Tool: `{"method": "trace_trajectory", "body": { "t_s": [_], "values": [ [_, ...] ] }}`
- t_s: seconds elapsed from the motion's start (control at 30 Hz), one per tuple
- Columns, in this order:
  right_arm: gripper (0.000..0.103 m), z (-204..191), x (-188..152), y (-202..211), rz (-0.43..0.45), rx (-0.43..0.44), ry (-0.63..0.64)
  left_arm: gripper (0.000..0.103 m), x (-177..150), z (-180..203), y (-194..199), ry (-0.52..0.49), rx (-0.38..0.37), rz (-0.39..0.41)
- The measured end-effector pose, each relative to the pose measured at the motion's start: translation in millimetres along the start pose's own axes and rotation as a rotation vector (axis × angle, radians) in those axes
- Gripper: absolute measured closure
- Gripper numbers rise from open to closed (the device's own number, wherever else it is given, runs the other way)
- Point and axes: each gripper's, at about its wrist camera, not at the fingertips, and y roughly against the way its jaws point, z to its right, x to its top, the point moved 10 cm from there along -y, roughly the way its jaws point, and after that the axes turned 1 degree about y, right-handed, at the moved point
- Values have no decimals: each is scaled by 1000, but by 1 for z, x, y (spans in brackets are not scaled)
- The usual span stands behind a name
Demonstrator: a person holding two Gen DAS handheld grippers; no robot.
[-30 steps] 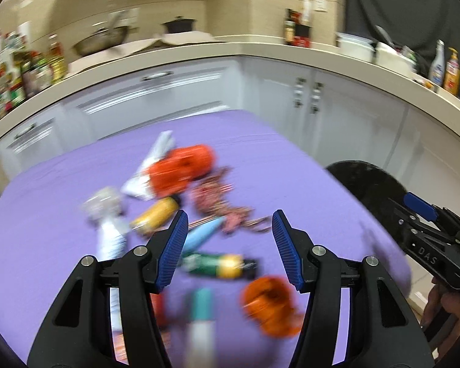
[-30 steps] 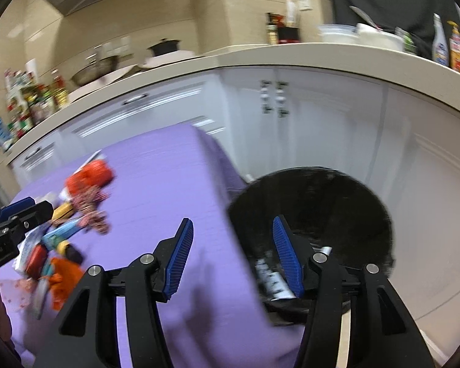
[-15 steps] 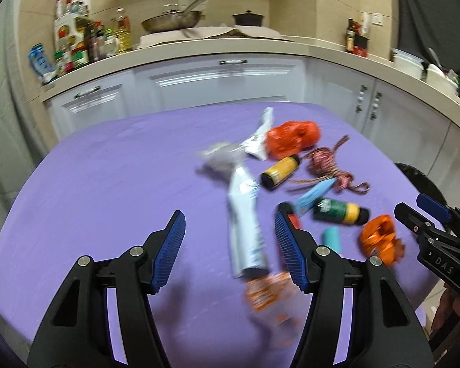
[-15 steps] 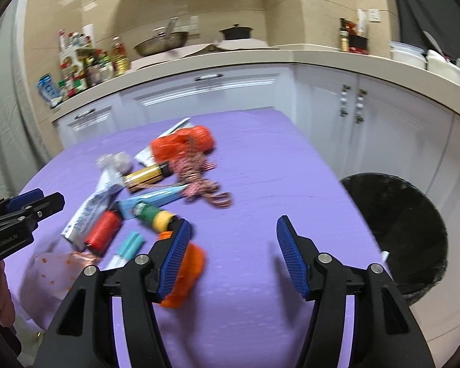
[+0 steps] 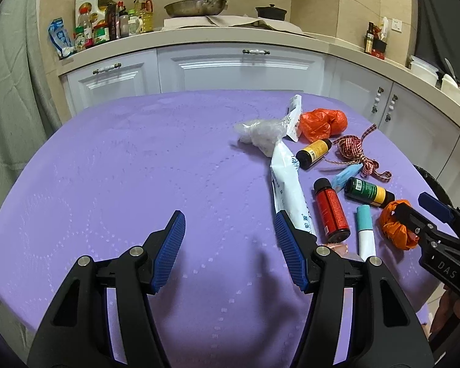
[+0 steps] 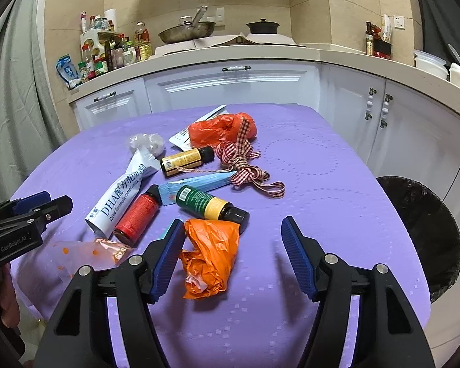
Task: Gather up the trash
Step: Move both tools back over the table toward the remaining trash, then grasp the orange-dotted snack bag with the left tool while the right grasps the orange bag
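Trash lies on a purple table (image 6: 322, 178): a crumpled orange bag (image 6: 211, 254), a green bottle (image 6: 211, 205), a red bottle (image 6: 138, 214), a yellow bottle (image 6: 185, 159), a white milk pouch (image 6: 119, 196), a checked ribbon (image 6: 242, 162) and a red-orange bag (image 6: 220, 132). My right gripper (image 6: 231, 254) is open, the orange bag just inside its left finger. My left gripper (image 5: 230, 251) is open and empty over bare cloth, left of the white pouch (image 5: 288, 190) and red bottle (image 5: 331, 211).
A black-lined trash bin (image 6: 423, 227) stands on the floor right of the table. White kitchen cabinets (image 5: 239, 70) and a cluttered counter run behind. A grey curtain (image 6: 12, 107) hangs at the left. A clear spotted wrapper (image 6: 86, 254) lies at the table's near edge.
Both grippers swung left from the bin side toward the table. The left one now faces bare cloth left of the trash; the right one now faces the pile with the orange bag close.
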Motion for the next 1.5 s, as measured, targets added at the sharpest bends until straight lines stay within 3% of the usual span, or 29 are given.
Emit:
{"method": "trace_trajectory", "body": {
  "t_s": [0.37,0.5,1.5],
  "values": [
    [41,-11,-9,-5,-31,49,-3,44,-6,5,3,1,-20,-1],
    [62,-15,-15,-9,-58,77,4,44,-7,6,3,2,-25,-2],
    [63,45,-15,25,24,-20,-84,44,-21,70,29,-73,-103,49]
  ]
}}
